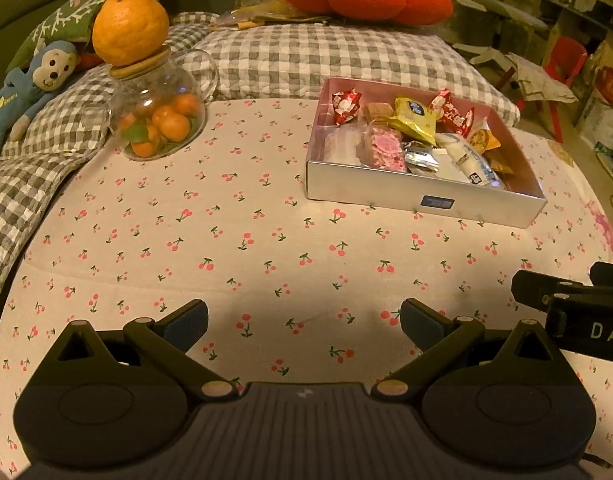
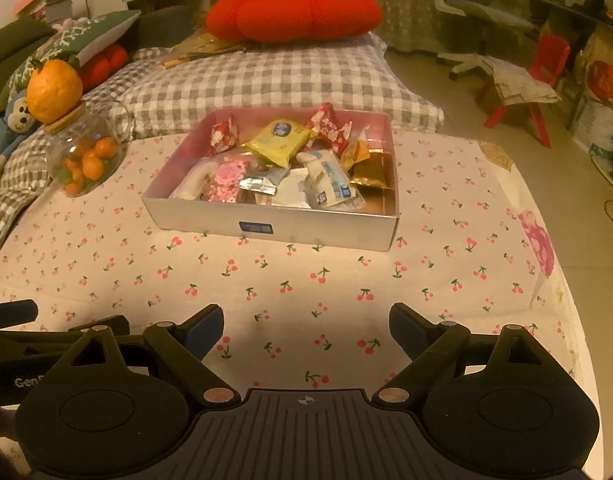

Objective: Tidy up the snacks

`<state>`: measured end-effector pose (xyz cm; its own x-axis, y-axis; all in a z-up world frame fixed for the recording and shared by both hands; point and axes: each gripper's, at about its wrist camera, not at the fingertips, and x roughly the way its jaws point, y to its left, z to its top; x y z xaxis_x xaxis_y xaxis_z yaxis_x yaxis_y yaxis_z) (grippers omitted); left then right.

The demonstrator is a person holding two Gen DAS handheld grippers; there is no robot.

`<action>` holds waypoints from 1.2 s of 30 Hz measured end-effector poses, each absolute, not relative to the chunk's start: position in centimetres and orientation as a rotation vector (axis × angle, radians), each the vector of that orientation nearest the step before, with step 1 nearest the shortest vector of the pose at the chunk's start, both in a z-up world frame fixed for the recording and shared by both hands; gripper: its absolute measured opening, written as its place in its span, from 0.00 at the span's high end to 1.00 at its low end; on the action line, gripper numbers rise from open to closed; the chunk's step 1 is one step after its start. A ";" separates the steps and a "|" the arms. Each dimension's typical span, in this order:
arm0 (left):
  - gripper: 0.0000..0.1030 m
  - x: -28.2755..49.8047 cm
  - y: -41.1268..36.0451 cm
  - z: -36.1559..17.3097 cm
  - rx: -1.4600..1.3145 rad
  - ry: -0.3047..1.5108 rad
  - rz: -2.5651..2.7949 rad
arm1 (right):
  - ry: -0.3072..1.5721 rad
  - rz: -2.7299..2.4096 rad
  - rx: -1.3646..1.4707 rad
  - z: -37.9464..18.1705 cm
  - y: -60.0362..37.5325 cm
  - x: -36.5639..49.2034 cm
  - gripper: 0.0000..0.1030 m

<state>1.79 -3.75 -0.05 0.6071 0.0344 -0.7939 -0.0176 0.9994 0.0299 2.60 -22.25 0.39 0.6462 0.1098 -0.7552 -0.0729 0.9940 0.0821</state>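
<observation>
Left wrist view has the left gripper (image 1: 304, 322) low over the cherry-print sheet (image 1: 226, 240), its two fingers spread wide with nothing between them. From there the silver box (image 1: 406, 194) lies at about one o'clock, well apart from the fingertips and resting flat on the sheet. Inside it the snacks (image 1: 416, 136) are heaped together: a yellow packet (image 1: 414, 118), red-and-white wrapped candies (image 1: 345, 106), a pink sprinkled bar (image 1: 384, 148) and a white-and-blue pouch (image 1: 468, 156). At ten o'clock stands a glass jar (image 1: 158, 120) of small oranges with a large orange (image 1: 130, 28) on its lid, and a blue monkey toy (image 1: 30, 84) lies beyond it at the left edge. The right gripper (image 1: 566, 304) shows at three o'clock, just beside.

Right wrist view puts the right gripper (image 2: 306, 332) likewise spread wide and holding nothing, above the sheet (image 2: 346, 280). The silver box (image 2: 274, 228) sits at roughly twelve o'clock, slightly left, well apart, with the snacks (image 2: 290, 160) piled in it. A grey checked pillow (image 2: 266, 80) lies behind the box, a red cushion (image 2: 294, 12) on top.
</observation>
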 end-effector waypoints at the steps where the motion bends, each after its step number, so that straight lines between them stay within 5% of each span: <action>1: 0.01 1.8 -3.7 0.0 0.018 0.918 0.031 | 0.862 0.104 0.044 0.4 -22.2 2.6 0.11; 36: 0.01 1.9 -3.6 -0.2 0.005 0.936 0.034 | 0.881 0.093 0.034 -0.2 -22.2 2.7 0.11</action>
